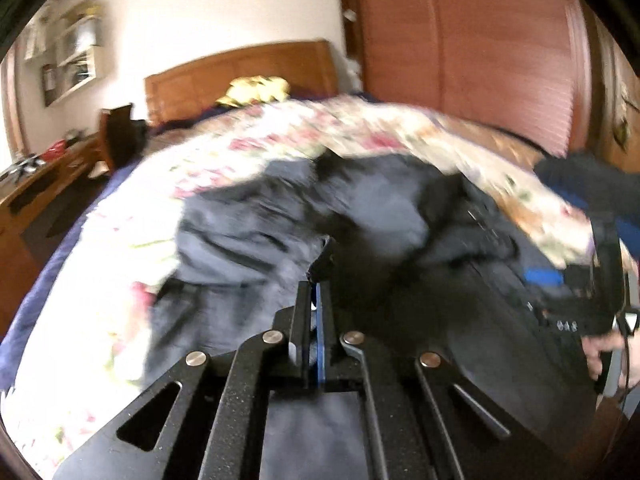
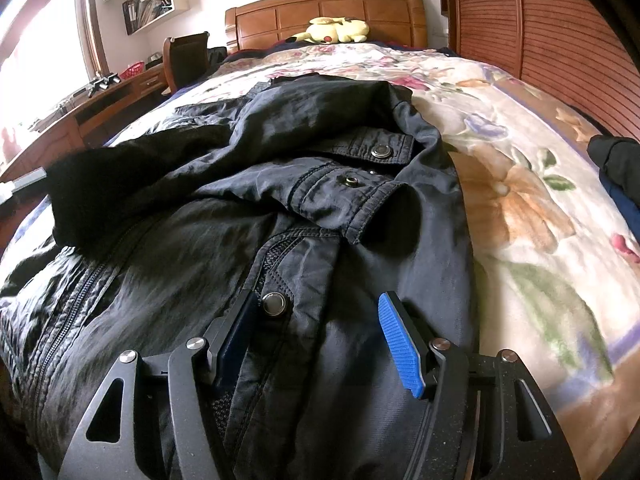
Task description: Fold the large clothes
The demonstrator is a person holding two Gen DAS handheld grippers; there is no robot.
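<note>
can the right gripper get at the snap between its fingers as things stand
Probably yes: the right gripper is open over the jacket, and the snap lies bare by its left finger, nothing covering it.

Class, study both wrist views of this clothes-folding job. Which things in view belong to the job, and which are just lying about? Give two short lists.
Belonging to the job:
- dark jacket
- left hand-held gripper, shut on a fold of the jacket
- right hand-held gripper, open over the jacket

Lying about:
- yellow plush toy
- floral blanket
- chair
- red basket
</note>
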